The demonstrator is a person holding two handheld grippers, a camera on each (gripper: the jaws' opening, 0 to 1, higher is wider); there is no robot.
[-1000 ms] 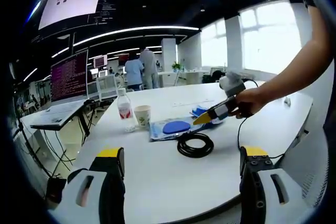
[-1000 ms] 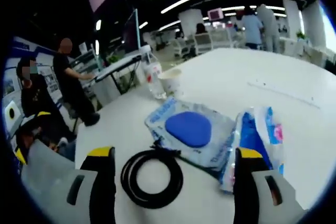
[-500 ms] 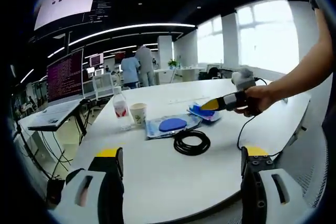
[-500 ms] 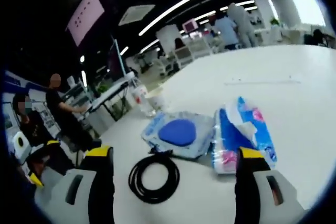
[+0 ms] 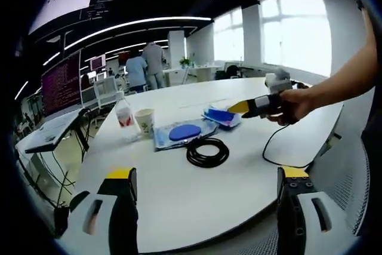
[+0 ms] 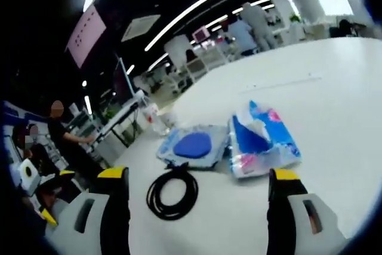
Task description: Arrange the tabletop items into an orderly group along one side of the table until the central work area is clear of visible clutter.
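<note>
Blue-and-white soft plastic tissue pack (image 6: 261, 137): on white counter (image 6: 334, 88), beside blue-disc pouch (image 6: 194, 146) and black coiled cable (image 6: 172, 191). Likely light, crushable, slippery; grip across narrow edge. Right claw (image 6: 197, 204) spread, empty. Left claw (image 5: 206, 201) spread, empty.

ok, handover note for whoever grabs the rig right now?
Left hand-held gripper: open, empty, low at the table's near edge.
Right hand-held gripper: open, empty, hovering just short of the tissue pack.
On the white table: black cable coil, clear bag with a blue pad, tissue pack, paper cup, water bottle, loosely clustered mid-table.
Done: nothing gripped yet.
Left: move all of it to one side.
</note>
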